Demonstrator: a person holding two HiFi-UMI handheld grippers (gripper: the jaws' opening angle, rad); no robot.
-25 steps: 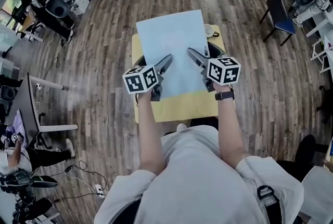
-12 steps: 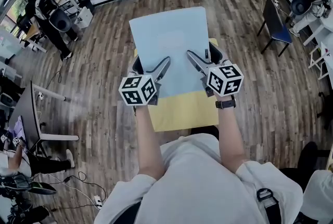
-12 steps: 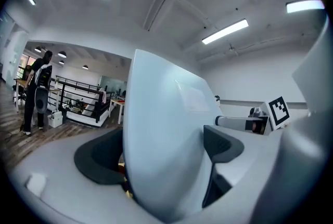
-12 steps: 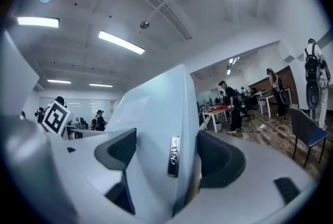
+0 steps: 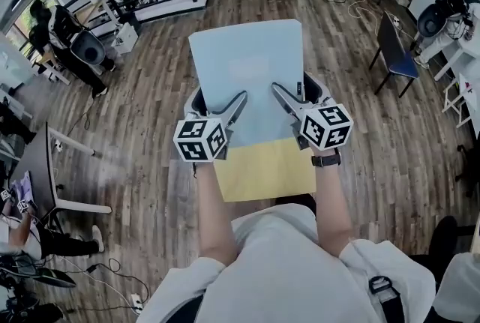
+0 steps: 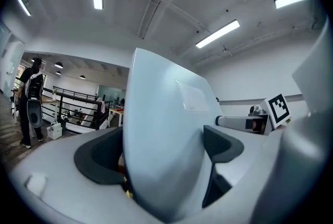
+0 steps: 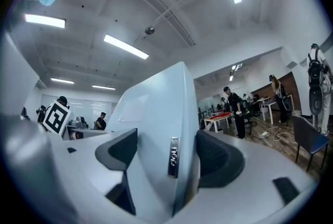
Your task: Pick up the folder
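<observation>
Folder [image 5: 247, 74] came up off the yellow table [image 5: 266, 171], raised by left gripper [image 5: 221, 100] and right gripper [image 5: 294, 89] together. More bare tabletop showed below its near edge. The cup at the table's right corner went out of sight.

Your folder [image 5: 246, 82]: pale blue, smooth, faint sheen, looks like plastic sheet. Strip [image 7: 174, 157] on its edge: shiny metal. Right gripper [image 7: 167, 161]: grey smooth plastic shell; pads [image 7: 218, 166] dark, matt, rubbery. Table [image 5: 266, 171] top: yellow, matt. Floor [image 5: 142, 164]: wood planks, grain showing. Your shirt [image 5: 277, 261]: white cloth.
</observation>
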